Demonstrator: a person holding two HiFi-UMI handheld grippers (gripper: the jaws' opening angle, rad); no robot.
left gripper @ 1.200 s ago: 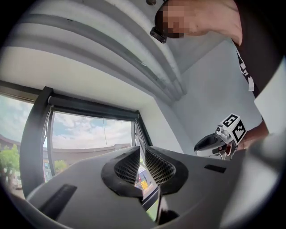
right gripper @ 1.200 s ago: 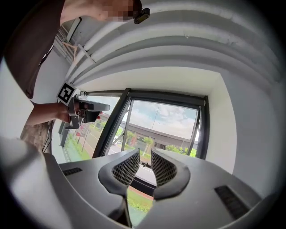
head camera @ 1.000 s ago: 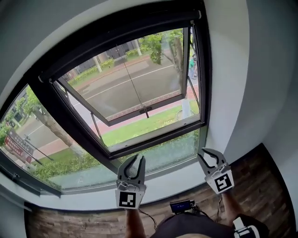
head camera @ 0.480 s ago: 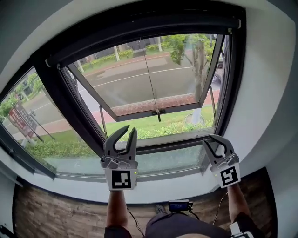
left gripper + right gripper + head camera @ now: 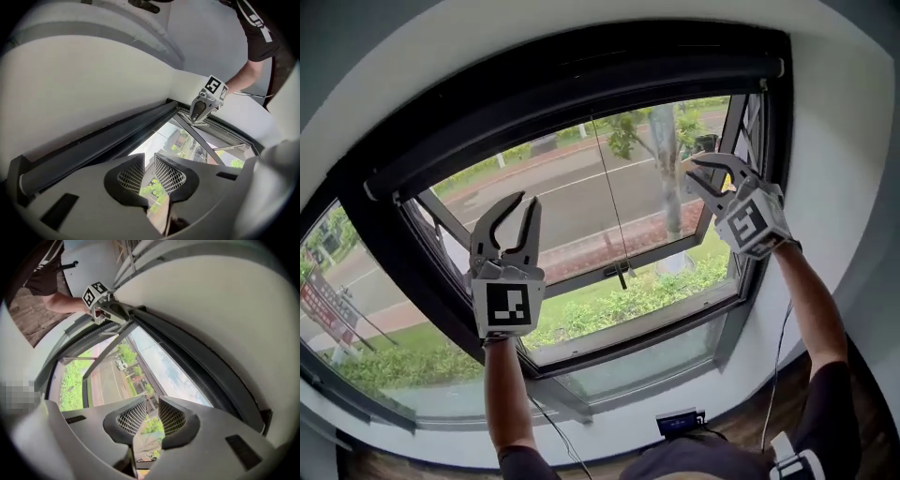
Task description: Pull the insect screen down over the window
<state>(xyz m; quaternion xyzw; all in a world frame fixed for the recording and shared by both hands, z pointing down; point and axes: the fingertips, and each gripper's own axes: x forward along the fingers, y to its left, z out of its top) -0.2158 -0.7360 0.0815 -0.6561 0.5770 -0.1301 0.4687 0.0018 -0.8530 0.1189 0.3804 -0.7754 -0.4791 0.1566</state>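
The insect screen is rolled up in a dark housing (image 5: 581, 80) along the top of the black window frame. Its thin pull cord (image 5: 607, 187) hangs down the middle to a small dark handle (image 5: 622, 272). My left gripper (image 5: 527, 198) is raised in front of the left part of the opening, left of the cord, jaws a narrow gap apart and empty. My right gripper (image 5: 690, 170) is up near the top right corner, just under the housing, also slightly open and empty. In the gripper views, the left gripper (image 5: 149, 164) and right gripper (image 5: 152, 411) point at the housing (image 5: 103, 136) and hold nothing.
The glass sash (image 5: 666, 244) is pushed outward, with a road, trees and grass beyond. A fixed pane (image 5: 384, 309) adjoins at the lower left. White wall (image 5: 853, 141) borders the window on the right. A small dark device (image 5: 680, 422) sits low by the sill.
Both grippers rose from sill height to the upper window. The right one went to the top right corner, the left one up beside the cord. The head view tilted upward.
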